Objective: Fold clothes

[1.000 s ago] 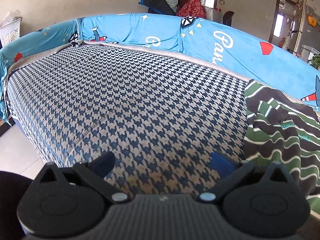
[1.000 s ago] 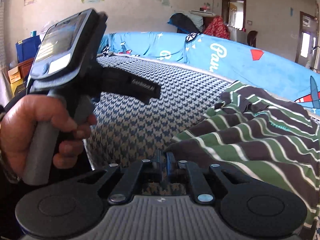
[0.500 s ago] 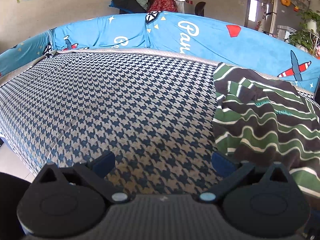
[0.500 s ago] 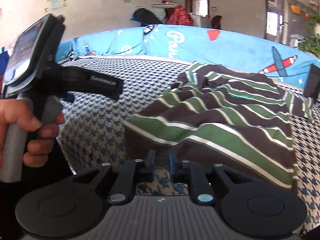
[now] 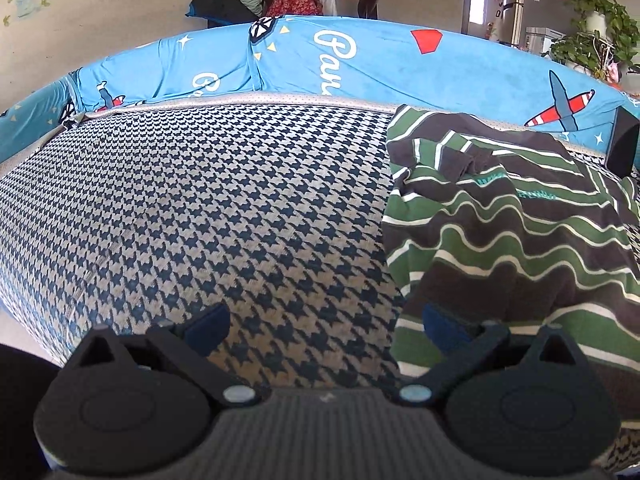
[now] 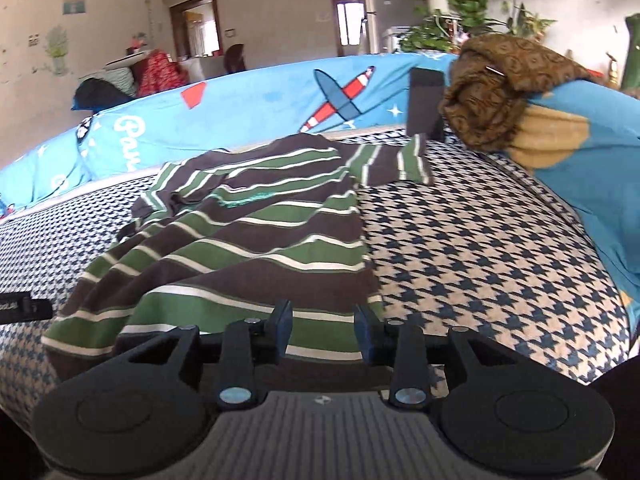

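Houndstooth sofa seat [image 5: 208, 208], blue airplane-print cover [image 5: 360, 64] behind it. Striped shirt [image 6: 248, 248] lies crumpled on the seat, collar toward the backrest, hem toward the camera, long axis running front to back. Right claw [image 6: 322, 330] sits directly at the near hem, clearly the nearer one; its jaws are opening, partway apart, hem fabric seen between them but not pinched. Left claw [image 5: 324, 326] is wide open, holding nothing, mostly over bare seat; shirt's left edge lies to its right, under the right-side finger [image 5: 444, 326]. Brown cloth [image 6: 500, 88] bundled on the far armrest.
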A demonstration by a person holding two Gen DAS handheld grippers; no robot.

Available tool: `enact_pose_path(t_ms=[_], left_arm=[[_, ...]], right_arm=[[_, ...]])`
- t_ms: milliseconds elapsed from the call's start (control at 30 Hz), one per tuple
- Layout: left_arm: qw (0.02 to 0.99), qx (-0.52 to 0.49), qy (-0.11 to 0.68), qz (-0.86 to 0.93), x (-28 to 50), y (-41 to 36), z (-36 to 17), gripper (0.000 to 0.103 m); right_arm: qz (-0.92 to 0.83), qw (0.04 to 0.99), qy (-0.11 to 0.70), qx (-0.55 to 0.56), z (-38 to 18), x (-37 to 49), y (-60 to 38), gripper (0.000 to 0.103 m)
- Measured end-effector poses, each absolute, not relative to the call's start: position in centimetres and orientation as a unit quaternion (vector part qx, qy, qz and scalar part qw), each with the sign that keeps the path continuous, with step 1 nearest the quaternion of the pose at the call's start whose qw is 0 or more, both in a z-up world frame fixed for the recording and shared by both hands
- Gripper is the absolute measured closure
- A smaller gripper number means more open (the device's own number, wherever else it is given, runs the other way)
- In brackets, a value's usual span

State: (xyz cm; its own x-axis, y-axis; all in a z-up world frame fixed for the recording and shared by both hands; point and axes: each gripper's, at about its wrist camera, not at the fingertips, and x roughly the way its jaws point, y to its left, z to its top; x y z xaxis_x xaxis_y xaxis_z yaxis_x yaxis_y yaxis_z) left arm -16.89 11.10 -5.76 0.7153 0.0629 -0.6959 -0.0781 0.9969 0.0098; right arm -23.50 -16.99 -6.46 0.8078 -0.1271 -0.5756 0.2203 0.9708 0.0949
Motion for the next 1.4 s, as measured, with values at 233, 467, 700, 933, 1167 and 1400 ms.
enact_pose_path(t_ms=[233, 467, 700, 933, 1167, 1400], left_arm=[[0.923, -0.018, 0.384, 0.035, -16.7, 11.1, -6.1, 0.000], [0.923, -0.011, 0.384, 0.036, -16.8, 10.8, -6.3, 0.000], [0.924, -0.017, 0.379, 0.051, -16.8, 11.3, -6.3, 0.000], [0.921, -0.016, 0.386, 0.055, -16.7, 11.7, -6.7, 0.000], [0.916, -0.028, 0.395, 0.061, -16.4, 12.2, -7.1, 0.000], [0.919, -0.018, 0.386, 0.081, -16.4, 12.5, -6.9, 0.000]], right_arm=[[-0.109, 0.934, 0.323, 0.102, -8.4, -22.9, -19.0, 0.062], [-0.100, 0.940, 0.315, 0.089, -9.2, -22.2, -18.2, 0.091], [-0.158, 0.955, 0.244, 0.057, -7.4, -23.9, -18.1, 0.099], [-0.299, 0.922, 0.242, 0.053, -6.7, -23.6, -20.5, 0.099], [-0.264, 0.937, 0.210, 0.087, -5.9, -25.0, -20.9, 0.077], [-0.132, 0.961, 0.236, 0.052, -6.3, -24.8, -17.3, 0.077]])
